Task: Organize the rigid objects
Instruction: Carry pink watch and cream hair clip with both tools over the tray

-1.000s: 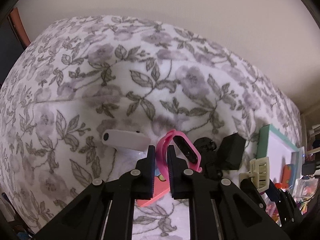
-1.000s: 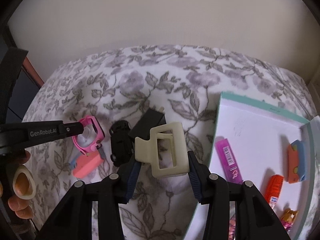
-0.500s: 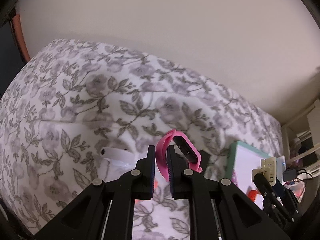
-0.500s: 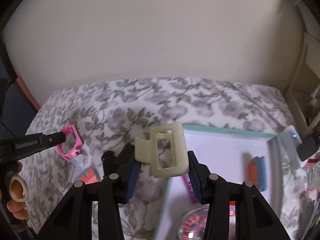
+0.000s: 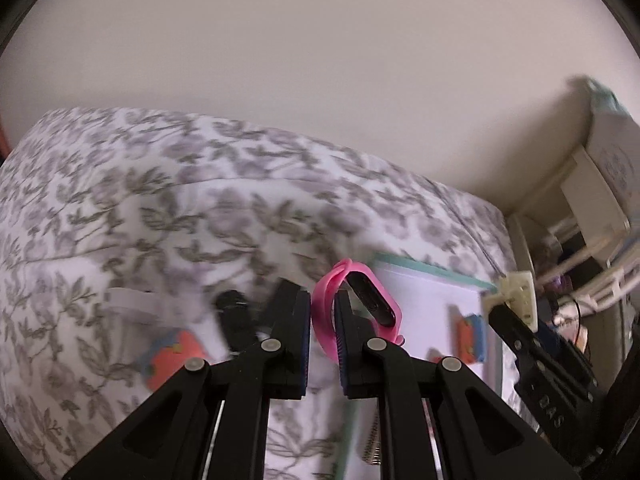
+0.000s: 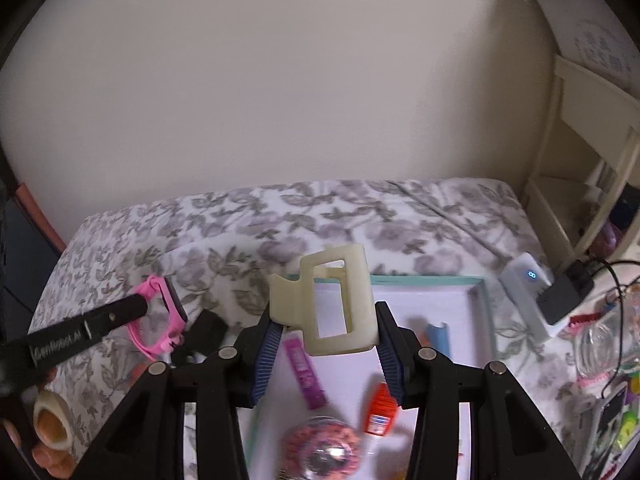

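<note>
Both loads have come up off the floral quilted bedspread (image 5: pixel 168 208) and swung right toward the white shallow tray with the teal rim (image 6: pixel 482 304). A second ago the tray sat at the right edge of each view; now it is under and just beyond the right gripper (image 6: pixel 326 344).

Left gripper (image 5: pixel 323 320): jaws nearly together, clamped on the strap of the pink silicone wristband with the black oblong screen (image 5: pixel 370 300), held in the air at the tray's near-left edge. Right gripper: jaws partly apart, clamped on the cream plastic claw hair clip (image 6: pixel 328 300), hanging over the tray interior.

Reading: transport nearly done for the clip, release looks next; the band trails slightly.

Left wrist view only: items left on the bed, namely a white oblong piece (image 5: pixel 128 304), a black object (image 5: pixel 234 320) and an orange-and-blue one (image 5: pixel 172 360), all blurred. Right wrist view only: tray contents, a purple flat packet (image 6: pixel 306 374), an orange tube (image 6: pixel 380 408), a round pink item (image 6: pixel 320 452), so free floor is toward the far side.
</note>
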`<state>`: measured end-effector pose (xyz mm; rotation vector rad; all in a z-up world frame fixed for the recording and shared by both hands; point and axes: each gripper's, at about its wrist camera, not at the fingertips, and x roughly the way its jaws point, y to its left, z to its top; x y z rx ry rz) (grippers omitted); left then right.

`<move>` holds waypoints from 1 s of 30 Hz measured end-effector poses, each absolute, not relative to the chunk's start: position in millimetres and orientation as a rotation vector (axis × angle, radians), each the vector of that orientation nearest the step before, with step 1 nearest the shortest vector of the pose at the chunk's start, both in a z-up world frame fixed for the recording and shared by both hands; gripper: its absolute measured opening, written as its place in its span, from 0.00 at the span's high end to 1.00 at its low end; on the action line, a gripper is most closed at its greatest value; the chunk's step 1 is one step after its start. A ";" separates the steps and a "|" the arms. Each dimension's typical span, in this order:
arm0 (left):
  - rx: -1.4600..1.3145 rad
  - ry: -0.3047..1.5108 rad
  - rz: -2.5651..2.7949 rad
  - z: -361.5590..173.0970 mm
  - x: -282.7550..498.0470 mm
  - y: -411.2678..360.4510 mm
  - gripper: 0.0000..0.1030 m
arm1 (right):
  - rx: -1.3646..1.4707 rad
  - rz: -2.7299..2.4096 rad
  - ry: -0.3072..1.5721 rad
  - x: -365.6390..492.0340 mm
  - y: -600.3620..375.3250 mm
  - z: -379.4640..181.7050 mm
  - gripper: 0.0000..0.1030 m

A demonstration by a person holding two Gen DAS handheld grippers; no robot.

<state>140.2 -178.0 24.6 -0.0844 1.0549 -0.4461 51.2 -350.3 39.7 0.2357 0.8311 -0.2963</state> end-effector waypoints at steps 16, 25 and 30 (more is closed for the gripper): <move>0.046 1.082 -0.567 -22.1 110.5 -248.7 0.88 | 0.296 -0.495 0.932 24.8 -428.0 8.7 0.53; 0.099 1.113 -0.543 -38.2 109.3 -255.5 0.88 | 0.311 -0.537 1.023 25.0 -442.1 -24.7 0.53; 0.115 1.122 -0.536 -43.8 108.7 -257.2 0.88 | 0.313 -0.543 1.054 26.0 -445.0 -37.3 0.53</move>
